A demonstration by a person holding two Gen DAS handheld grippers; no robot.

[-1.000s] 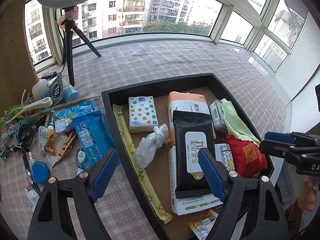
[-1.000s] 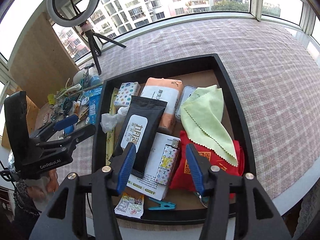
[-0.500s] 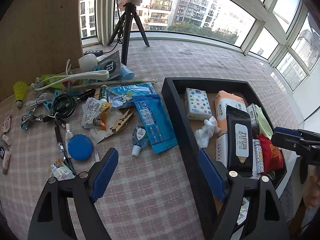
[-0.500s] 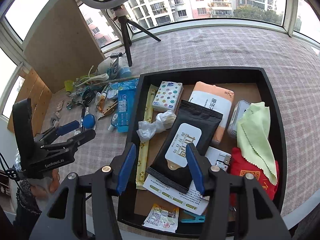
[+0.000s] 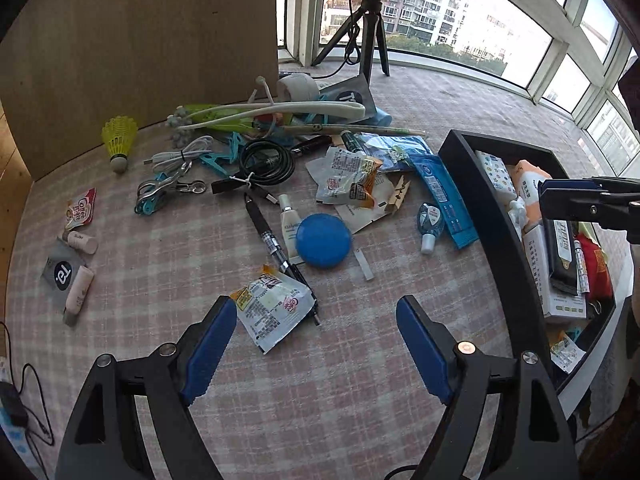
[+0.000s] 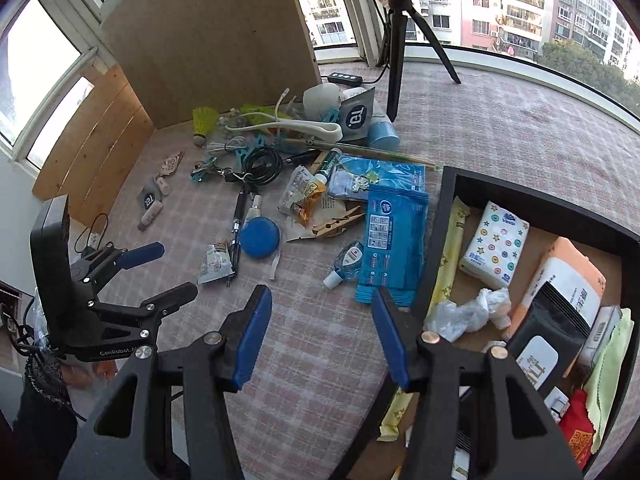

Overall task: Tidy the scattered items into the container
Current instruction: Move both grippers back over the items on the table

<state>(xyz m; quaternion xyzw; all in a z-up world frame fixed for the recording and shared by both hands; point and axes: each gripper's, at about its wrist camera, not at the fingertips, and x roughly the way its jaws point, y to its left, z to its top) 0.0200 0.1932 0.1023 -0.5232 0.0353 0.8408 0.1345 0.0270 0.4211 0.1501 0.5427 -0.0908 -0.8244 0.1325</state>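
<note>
Scattered items lie on the checked cloth left of the black tray [image 5: 472, 184] [image 6: 436, 236]: a white sachet [image 5: 274, 308] [image 6: 216, 262], a blue round case [image 5: 323, 235] [image 6: 259, 237], a black pen [image 5: 267, 236], a blue wipes pack [image 6: 390, 240] and a small sanitiser bottle [image 6: 346, 262]. My left gripper [image 5: 316, 344] hangs open just above the cloth, the sachet by its left finger. My right gripper [image 6: 322, 330] is open and empty over the cloth beside the tray's left wall, near the wipes pack. The tray holds tissue packs, a black wipes pouch [image 6: 548, 340] and cloths.
A tangle of cables, clips, a yellow shuttlecock [image 5: 118, 140] and tubes lies at the back left against a wooden board [image 5: 140, 40]. A tripod [image 6: 398, 56] stands behind the pile. Bare cloth lies right below both grippers.
Both grippers have swung left, from over the tray to the cloth with the scattered items. Their jaws have stayed open and empty.
</note>
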